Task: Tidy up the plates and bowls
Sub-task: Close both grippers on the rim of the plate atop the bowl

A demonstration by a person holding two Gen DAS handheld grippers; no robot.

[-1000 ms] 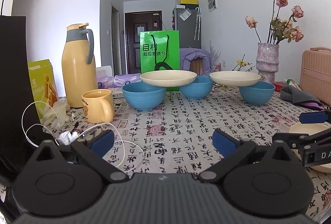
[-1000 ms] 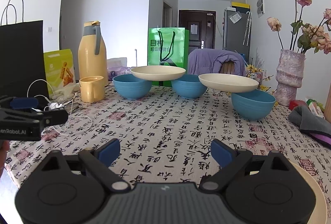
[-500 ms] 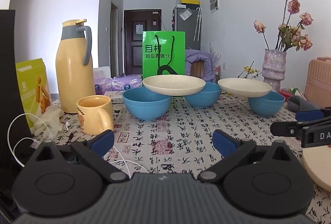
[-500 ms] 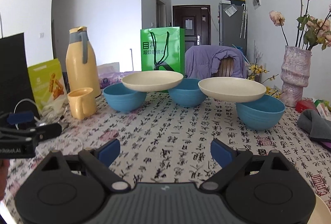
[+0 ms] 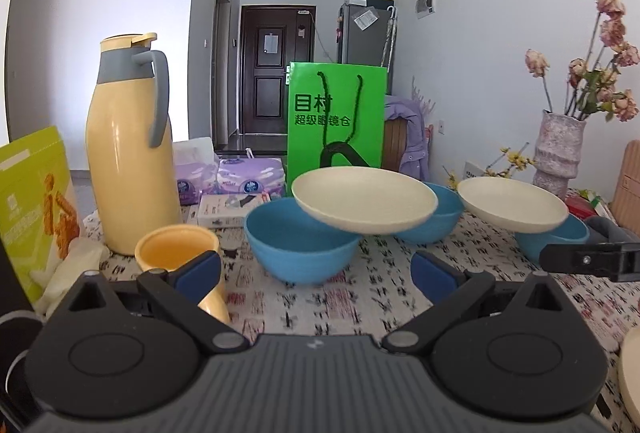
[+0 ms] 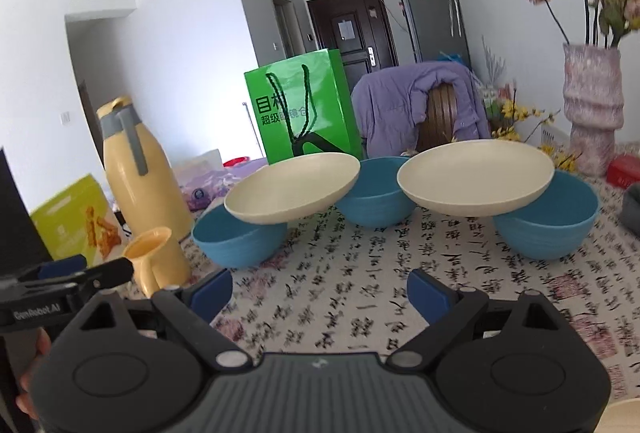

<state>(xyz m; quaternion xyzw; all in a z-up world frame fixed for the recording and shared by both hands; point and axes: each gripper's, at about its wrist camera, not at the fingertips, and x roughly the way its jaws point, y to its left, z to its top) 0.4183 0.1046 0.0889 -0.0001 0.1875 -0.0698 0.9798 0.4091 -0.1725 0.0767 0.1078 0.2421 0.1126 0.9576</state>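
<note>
**Reaching for the two plates**

We are holding our left gripper [image 5: 316, 269] and right gripper [image 6: 320, 293] spread wide, with nothing in them. Ahead, two round cream plates [image 5: 364, 205] [image 6: 476, 177] are resting tilted on three round blue bowls [image 5: 300, 245]. We think we should lift each plate slowly by its rim. The other gripper is reading "GenRobot.AI". The green paper bag [image 6: 304, 109] is showing Chinese writing.

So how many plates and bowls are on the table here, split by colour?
Blue bowls: 3, left, middle, right.
Cream plates bridging the bowls: 2, left, right.
Cream plate partly cut off at the near edge: 1.
Total: 6.
</note>
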